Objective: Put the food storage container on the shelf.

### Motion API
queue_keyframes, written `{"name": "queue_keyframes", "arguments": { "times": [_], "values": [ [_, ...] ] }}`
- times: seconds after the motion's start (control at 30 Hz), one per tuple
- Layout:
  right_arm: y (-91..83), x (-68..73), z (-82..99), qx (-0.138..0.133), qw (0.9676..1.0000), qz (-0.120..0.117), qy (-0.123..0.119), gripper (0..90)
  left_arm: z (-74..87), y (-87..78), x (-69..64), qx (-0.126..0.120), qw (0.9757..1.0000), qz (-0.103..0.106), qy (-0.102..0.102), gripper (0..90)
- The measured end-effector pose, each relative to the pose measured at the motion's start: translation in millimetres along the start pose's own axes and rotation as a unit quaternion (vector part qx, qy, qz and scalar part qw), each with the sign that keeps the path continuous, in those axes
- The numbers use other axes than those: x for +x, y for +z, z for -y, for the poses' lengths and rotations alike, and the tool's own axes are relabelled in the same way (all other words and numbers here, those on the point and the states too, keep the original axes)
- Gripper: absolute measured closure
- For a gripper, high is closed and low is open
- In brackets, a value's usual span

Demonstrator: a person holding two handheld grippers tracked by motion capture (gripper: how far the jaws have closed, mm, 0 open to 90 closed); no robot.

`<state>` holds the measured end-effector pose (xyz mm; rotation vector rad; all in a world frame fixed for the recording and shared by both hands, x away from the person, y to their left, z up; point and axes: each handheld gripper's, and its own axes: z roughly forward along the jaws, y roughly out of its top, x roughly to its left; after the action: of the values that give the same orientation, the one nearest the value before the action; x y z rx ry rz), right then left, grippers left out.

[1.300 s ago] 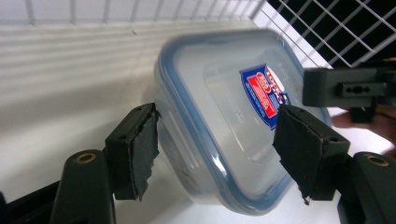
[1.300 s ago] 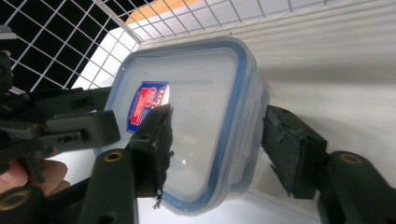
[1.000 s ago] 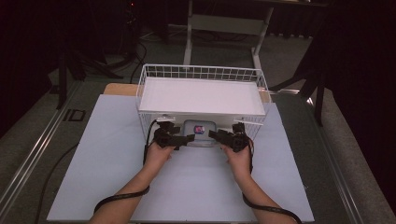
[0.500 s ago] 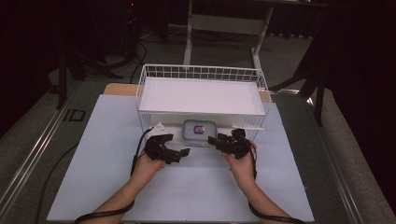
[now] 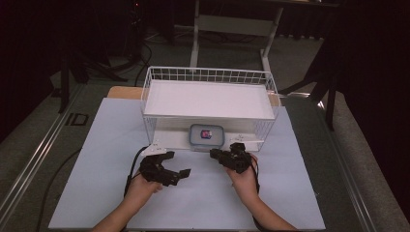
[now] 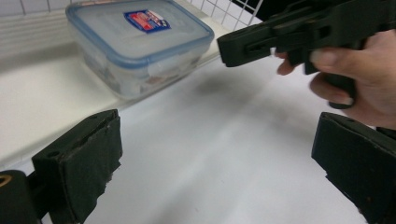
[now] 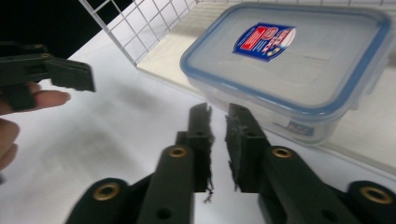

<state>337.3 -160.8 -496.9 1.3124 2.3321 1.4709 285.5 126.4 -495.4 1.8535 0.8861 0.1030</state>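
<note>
Your left gripper (image 5: pixel 180 175) hovers over the white sheet (image 5: pixel 96 159) on the counter, in front of the wire basket (image 5: pixel 150 96), and its jaws stand wide apart with nothing between them; in the left gripper view the two black pads (image 6: pixel 79 158) sit at opposite edges over bare white surface. Your right gripper (image 5: pixel 215 153) is just in front of the basket's open lower front, its jaws drawn almost together with only a thin slit between the pads (image 7: pixel 201 135) and nothing held.

The clear container (image 5: pixel 207 136) with the blue-rimmed lid sits inside the basket's lower level, at the front edge and about the middle of its width, beneath the white shelf board (image 5: pixel 208 99). Its lid is on and carries a red and blue label (image 7: pixel 264 41). In the right gripper view the container lies just beyond your jaw tips, not touching them. Your two hands are apart, the left hand (image 5: pixel 142 186) lower and farther from the basket than the right hand (image 5: pixel 244 179).
</note>
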Motion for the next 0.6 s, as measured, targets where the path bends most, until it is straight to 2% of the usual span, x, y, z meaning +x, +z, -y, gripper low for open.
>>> {"name": "queue_keyframes", "arguments": {
  "times": [0.17, 0.27, 0.4, 0.6],
  "values": [
    [6.4, 1.1, 1.6, 0.005, 1.0000, 0.003, -0.002, 89.6, 14.3, -11.3, -5.3, 0.002, 1.0000, -0.003, 0.004, 2.9],
    [11.3, 1.2, 2.6, 0.008, 0.9999, 0.007, -0.001, 89.8, 24.1, -14.2, -8.1, 0.005, 1.0000, 0.002, 0.000, 2.9],
    [19.2, 2.7, 4.7, 0.018, 0.9997, 0.015, -0.007, 89.8, 33.7, -15.2, -13.5, 0.005, 0.9999, 0.002, 0.011, 2.9],
    [30.6, -0.7, 3.7, 0.025, 0.9993, 0.027, -0.011, 89.8, 34.9, -13.3, -16.9, 0.002, 0.9997, 0.002, 0.022, 2.9]
  ]
}}
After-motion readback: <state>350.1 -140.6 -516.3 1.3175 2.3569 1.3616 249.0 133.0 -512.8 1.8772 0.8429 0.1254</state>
